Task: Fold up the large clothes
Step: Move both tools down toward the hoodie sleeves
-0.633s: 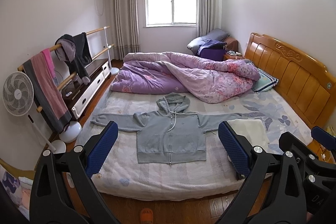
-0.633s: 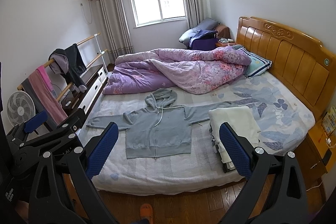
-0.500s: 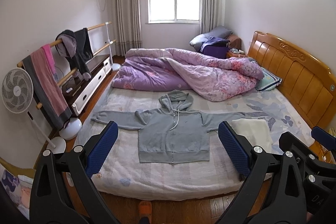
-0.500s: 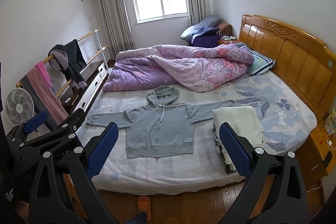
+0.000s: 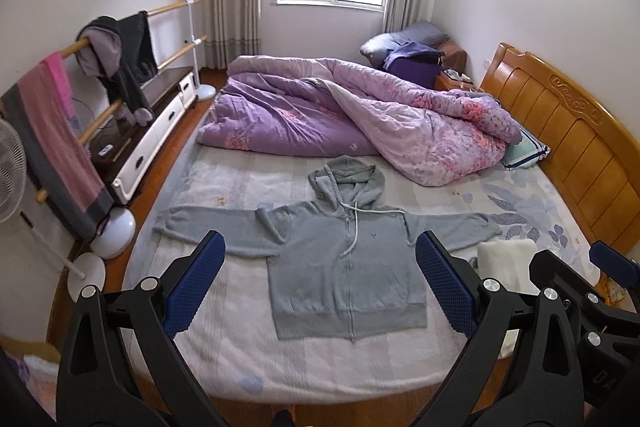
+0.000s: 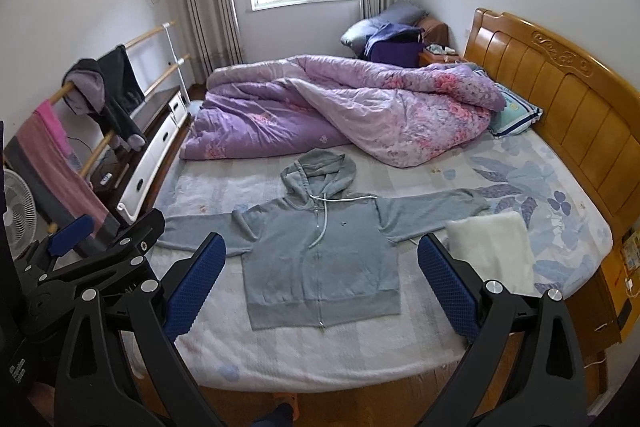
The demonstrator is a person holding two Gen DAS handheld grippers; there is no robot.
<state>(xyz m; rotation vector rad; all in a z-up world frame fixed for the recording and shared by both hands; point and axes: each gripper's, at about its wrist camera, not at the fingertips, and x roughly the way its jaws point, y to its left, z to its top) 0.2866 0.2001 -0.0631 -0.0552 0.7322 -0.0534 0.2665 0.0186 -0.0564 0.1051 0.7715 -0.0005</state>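
A grey zip-up hoodie [image 5: 344,267] lies flat on the bed, face up, sleeves spread to both sides, hood pointing at the quilt; it also shows in the right wrist view [image 6: 320,259]. My left gripper [image 5: 320,275] is open and empty, held off the bed's near edge, well short of the hoodie. My right gripper [image 6: 320,275] is open and empty too, at the same distance. The left gripper's body shows at the lower left of the right wrist view [image 6: 80,267]; the right gripper's body shows at the lower right of the left wrist view [image 5: 580,287].
A crumpled purple quilt [image 5: 352,115] covers the far half of the bed. A stack of folded white cloth [image 6: 492,247] sits by the hoodie's right sleeve. A wooden headboard [image 6: 560,95] is on the right. A clothes rack [image 5: 60,115], fan [image 5: 10,179] and low cabinet [image 5: 148,143] stand on the left.
Both grippers have moved closer to the bed, so the hoodie looks larger and nearer. The jaws stay open and the hoodie has not moved.
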